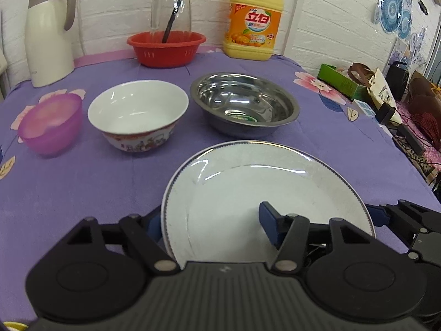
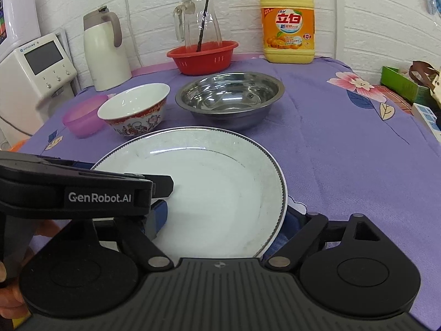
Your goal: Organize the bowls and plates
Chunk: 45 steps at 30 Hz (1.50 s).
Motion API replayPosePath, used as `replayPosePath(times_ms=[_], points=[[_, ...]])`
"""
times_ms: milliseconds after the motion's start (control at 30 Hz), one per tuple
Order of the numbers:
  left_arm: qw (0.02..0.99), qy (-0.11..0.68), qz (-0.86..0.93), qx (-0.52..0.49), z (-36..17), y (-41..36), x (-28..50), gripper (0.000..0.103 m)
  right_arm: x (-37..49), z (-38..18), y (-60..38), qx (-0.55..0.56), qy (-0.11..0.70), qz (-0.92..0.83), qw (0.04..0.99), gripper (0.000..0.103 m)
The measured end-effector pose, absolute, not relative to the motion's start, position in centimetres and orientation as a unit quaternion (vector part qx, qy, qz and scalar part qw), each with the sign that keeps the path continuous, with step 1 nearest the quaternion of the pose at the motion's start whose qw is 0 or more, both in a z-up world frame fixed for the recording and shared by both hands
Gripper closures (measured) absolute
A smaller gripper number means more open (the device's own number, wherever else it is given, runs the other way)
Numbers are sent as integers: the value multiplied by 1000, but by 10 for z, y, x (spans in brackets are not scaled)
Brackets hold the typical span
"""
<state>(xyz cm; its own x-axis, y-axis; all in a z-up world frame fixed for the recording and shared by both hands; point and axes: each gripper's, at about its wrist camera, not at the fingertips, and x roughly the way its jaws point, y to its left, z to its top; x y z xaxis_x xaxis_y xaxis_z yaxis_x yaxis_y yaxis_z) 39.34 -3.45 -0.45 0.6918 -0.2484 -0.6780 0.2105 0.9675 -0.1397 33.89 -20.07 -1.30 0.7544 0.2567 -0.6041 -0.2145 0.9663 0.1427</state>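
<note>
A white plate with a dark rim (image 1: 248, 190) (image 2: 215, 182) lies near the front of the purple cloth. My left gripper (image 1: 212, 226) straddles its left rim, one finger (image 1: 268, 220) over the plate and one outside. My right gripper (image 2: 223, 220) straddles its right rim, one blue finger (image 2: 158, 216) on the plate and one under the rim. The left gripper's body (image 2: 82, 190) shows in the right wrist view. Behind the plate stand a steel bowl (image 1: 245, 102) (image 2: 230, 96), a white patterned bowl (image 1: 137, 113) (image 2: 135, 107) and a small pink bowl (image 1: 51, 122) (image 2: 82, 115).
A red colander (image 1: 166, 48) with a glass jug (image 1: 171, 4), a yellow detergent bottle (image 1: 255, 19) and a white thermos (image 1: 48, 33) line the back wall. Boxes and bags (image 1: 386, 91) crowd the right edge. A white appliance (image 2: 33, 69) stands at left.
</note>
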Motion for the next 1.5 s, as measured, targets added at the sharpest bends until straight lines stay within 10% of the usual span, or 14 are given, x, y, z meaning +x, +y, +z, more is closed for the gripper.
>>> replayPosePath(times_ms=[633,1500], points=[[947,298,-101,-60,50,59,254,43,223,40,-142,11,248,169,954,0],[942,308,-36,-128,-9,152,177,39,174,0,-39,-54,279,240,928,0]])
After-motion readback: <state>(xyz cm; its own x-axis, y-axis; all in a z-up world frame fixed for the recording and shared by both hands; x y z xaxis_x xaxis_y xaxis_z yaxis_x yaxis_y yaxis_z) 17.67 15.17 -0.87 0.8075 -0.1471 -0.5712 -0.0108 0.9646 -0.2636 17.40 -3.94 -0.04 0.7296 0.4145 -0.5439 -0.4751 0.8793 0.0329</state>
